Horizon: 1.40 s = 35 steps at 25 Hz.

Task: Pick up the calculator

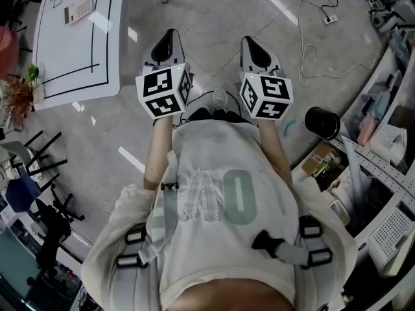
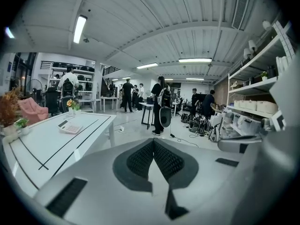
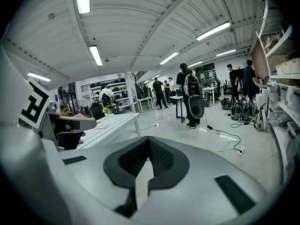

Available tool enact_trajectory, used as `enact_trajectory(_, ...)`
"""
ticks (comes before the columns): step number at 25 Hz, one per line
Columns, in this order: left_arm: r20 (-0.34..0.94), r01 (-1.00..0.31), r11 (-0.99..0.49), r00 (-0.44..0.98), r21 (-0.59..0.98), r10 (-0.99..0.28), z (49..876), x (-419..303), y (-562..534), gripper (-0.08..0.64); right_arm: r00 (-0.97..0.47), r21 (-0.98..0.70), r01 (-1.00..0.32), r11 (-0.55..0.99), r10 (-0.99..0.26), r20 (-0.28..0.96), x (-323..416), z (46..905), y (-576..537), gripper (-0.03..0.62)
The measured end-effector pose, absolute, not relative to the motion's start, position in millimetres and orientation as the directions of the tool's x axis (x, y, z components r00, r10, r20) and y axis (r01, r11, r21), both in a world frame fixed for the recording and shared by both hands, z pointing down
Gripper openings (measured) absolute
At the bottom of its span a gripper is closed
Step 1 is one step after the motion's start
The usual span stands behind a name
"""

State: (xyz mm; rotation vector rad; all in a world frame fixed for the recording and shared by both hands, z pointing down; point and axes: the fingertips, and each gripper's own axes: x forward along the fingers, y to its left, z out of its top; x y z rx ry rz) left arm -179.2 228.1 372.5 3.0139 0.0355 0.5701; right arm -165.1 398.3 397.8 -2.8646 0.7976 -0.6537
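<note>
The calculator [image 1: 79, 10] is a pale slab lying near the far end of the white table [image 1: 71, 63], well ahead and to the left of me. In the left gripper view the calculator [image 2: 70, 127] rests on the table top [image 2: 42, 149] beside black lines. Both grippers are held side by side in front of the person's chest, above the floor and off the table. My left gripper [image 1: 170, 39] is shut, its dark pads [image 2: 140, 159] meeting with nothing between them. Likewise my right gripper [image 1: 250, 43] is shut and empty, its pads [image 3: 161, 158] closed together.
A black round bin [image 1: 322, 122] stands on the floor to the right, near cluttered shelves [image 1: 389, 141]. A white cable and power strip [image 1: 331, 19] lie ahead. Chairs [image 1: 35, 157] and potted plants [image 1: 19, 96] flank the table's near left. Several people [image 2: 161, 102] stand far across the room.
</note>
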Motion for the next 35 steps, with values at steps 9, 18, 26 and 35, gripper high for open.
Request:
enact_trajectory(9,0.283,-0.026,-0.998,0.959,0.053,-0.009,342.7,-149.9,227.7,0.021,0.769,-0.203,-0.505,-0.839,-0.544,0.337,-129.0,389.1,410.1,0.008)
enact_trajectory(18,0.230,-0.010,-0.999,0.973,0.044,0.000,341.2,-96.7,215.3,0.021,0.754,-0.106,-0.578,-0.809,-0.579,0.311,-86.4,383.0,387.6,0.008)
enact_trajectory(26,0.198,-0.046,-0.998,0.979,0.047,-0.036,334.2,-33.8,186.4,0.021,0.712,-0.077,-0.634,-0.769,-0.620,0.329,-36.9,386.6,357.4,0.008)
enact_trajectory(35,0.269,-0.102,-0.995,0.959,0.019,-0.093,345.8,39.6,132.9,0.021,0.673,-0.150,-0.653,-0.743,-0.659,0.336,44.1,376.9,309.3,0.008)
